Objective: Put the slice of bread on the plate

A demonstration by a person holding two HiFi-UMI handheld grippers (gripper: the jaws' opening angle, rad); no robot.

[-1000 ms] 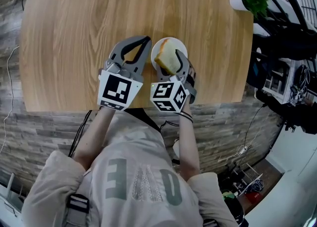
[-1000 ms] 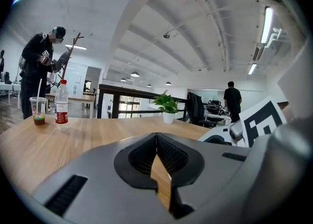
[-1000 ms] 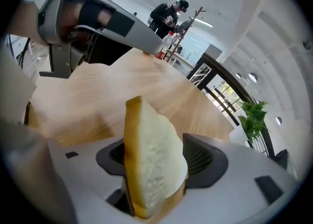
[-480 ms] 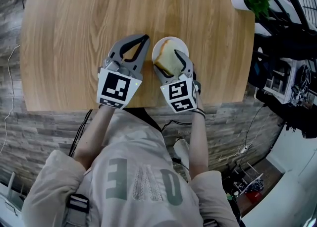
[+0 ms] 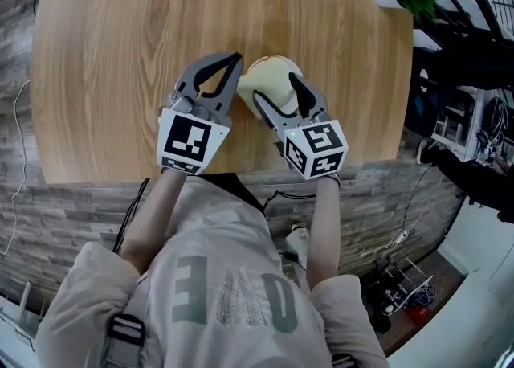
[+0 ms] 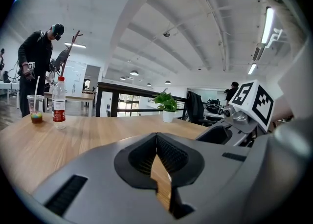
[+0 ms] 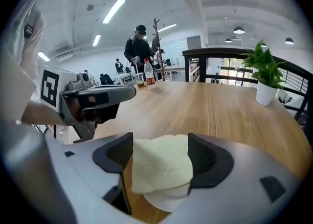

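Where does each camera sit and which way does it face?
Head view: on the head, steeply down at table; left tongs, right tongs, arms, torso show.
Left gripper view: on left tongs, level across table; jaws shut.
Right gripper view: on right tongs, tilted down; just-opened jaws flank bread on plate.
Shared: both gripper views show plant.

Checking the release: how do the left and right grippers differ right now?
Jaws: the left gripper is shut, tips together; the right gripper stands open, its jaws having just been opening.
Contents: the left gripper holds nothing; the right gripper has the bread between its jaws, lying on the plate.
Pose: the left gripper points nearly level; the right gripper tilts down more.
Both are at the table's near edge.
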